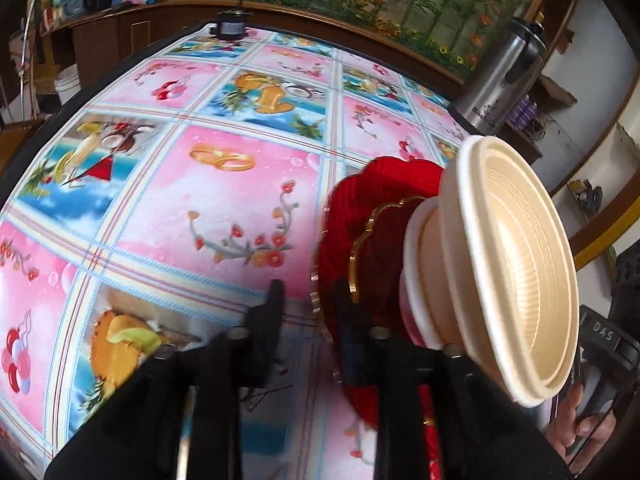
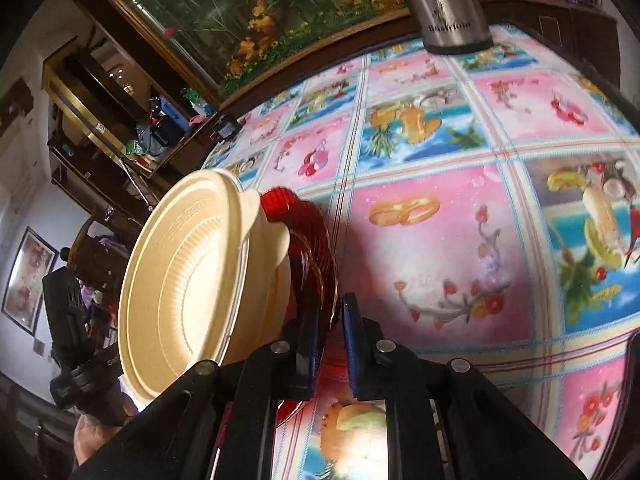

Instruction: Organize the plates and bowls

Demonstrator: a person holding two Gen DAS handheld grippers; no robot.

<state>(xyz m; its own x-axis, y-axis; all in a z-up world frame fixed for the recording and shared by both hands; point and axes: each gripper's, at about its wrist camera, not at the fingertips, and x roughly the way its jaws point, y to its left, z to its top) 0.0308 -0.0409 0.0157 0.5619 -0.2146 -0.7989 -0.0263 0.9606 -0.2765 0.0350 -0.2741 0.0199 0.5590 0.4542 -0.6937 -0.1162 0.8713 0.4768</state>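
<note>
Stack of cream bowls [image 2: 188,280] on red plates [image 2: 316,240], at centre-left of the frame, is being pinched by the right gripper [image 2: 330,344], left gripper [image 1: 308,308] gaping apart; tilting risks bowls sliding off.

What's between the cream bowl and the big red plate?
A smaller gold-rimmed red plate sits between the cream bowl and the big red plate; the left wrist view shows it best.

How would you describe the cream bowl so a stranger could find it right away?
Start at the table with the pink and blue picture cloth. On it is a stack of red plates near the steel flask. The cream bowl sits on top of that stack: pale, ribbed inside, the only thing there that isn't red.
</note>
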